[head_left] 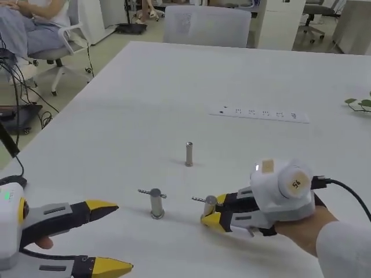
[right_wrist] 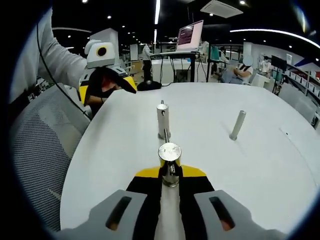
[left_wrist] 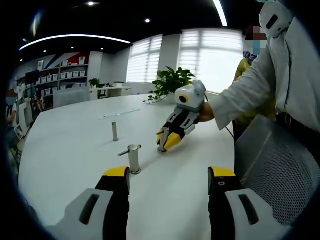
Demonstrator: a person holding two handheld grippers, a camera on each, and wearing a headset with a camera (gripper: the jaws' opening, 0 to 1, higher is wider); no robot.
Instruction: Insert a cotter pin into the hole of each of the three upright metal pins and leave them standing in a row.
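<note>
**Head view.** Three metal pins stand upright on the white table (head_left: 145,87).
- The bare pin (head_left: 189,154) is farthest back.
- The middle pin (head_left: 156,204) is nearer.
- The held pin (head_left: 210,202) is just right of the middle pin.

Two cotter pins counted. The first cotter pin (head_left: 152,193) lies crosswise through the head of the middle pin. The second cotter pin (head_left: 199,200) sticks out to the left of the held pin.

The right gripper (head_left: 208,219) has its yellow tips clamped on the held pin, and they hide its lower end. The left gripper (head_left: 117,237) sits bottom left with jaws spread wide and nothing between them. The frame edge cuts off its body. One power strip (head_left: 259,113) lies farther back.

**Left gripper view.** The left gripper (left_wrist: 170,174) has its own jaws wide apart over bare table, gripping nothing. Three pins are ahead: the bare pin (left_wrist: 115,131), the middle pin (left_wrist: 133,159) with the first cotter pin (left_wrist: 125,151) through it, and the held pin (left_wrist: 161,146). The right gripper (left_wrist: 169,139) comes in from the right, pinched on the held pin and covering most of it. The second cotter pin is too small to make out here.

**Right gripper view.** The right gripper (right_wrist: 170,173) has its jaws drawn in tight on the held pin (right_wrist: 169,151). The pin's round top faces the camera, and its shaft is mostly hidden. The second cotter pin (right_wrist: 165,134) points away toward the middle pin (right_wrist: 163,120), just beyond. The bare pin (right_wrist: 237,125) stands well apart to the right. The left gripper (right_wrist: 107,87) shows upper left, jaws apart, partly masked by a hand.
</note>
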